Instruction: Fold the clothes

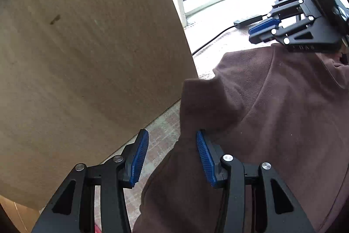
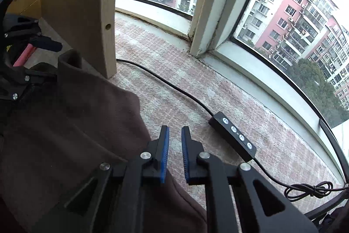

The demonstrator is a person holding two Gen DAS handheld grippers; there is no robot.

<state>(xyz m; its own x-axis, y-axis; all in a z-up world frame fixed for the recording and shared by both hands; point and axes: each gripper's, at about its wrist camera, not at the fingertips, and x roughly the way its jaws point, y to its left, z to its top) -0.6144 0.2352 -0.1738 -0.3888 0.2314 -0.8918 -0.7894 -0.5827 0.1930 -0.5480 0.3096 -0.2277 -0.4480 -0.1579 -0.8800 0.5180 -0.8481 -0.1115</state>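
**Inspector:** Where did the garment lie?

**Assistant:** The brown fleece garment (image 1: pixel 272 113) was spread on the pale checked cloth surface (image 2: pixel 196 88) beside the window (image 2: pixel 290 14). One edge stood up in a fold next to the tall wooden panel (image 1: pixel 87 58).

**Inspector:** State of the left gripper?

**Assistant:** The left gripper (image 1: pixel 172 158) pointed steeply down with its jaws moderately apart. A raised fold of the fleece sat between the blue ribbed pads (image 1: pixel 205 158); the right-hand pad lay against the fabric, the left-hand one stood clear of it over the checked cloth. No clamp on the cloth was evident.

**Inspector:** And the right?

**Assistant:** The right gripper (image 2: pixel 175 154) had its jaws drawn narrow, only a slim gap left between the pads, and nothing was held in that gap. It hung just past the fleece's edge, over the checked surface.

**Inspector:** Any brands, labels or writing?

**Assistant:** None legible on the garment. Embossed lettering showed on the right gripper's body in the left wrist view, too small to read. A yellow mark on the left gripper's body in the right wrist view was likewise unreadable.

**Inspector:** Other items?

**Assistant:** A black inline controller (image 2: pixel 232 135) with four round white buttons lay near the right gripper, on a black cable (image 2: pixel 165 82) running past the wooden panel's foot. The button symbols could not be made out. Pink and white apartment blocks (image 2: pixel 305 14) stood outside.
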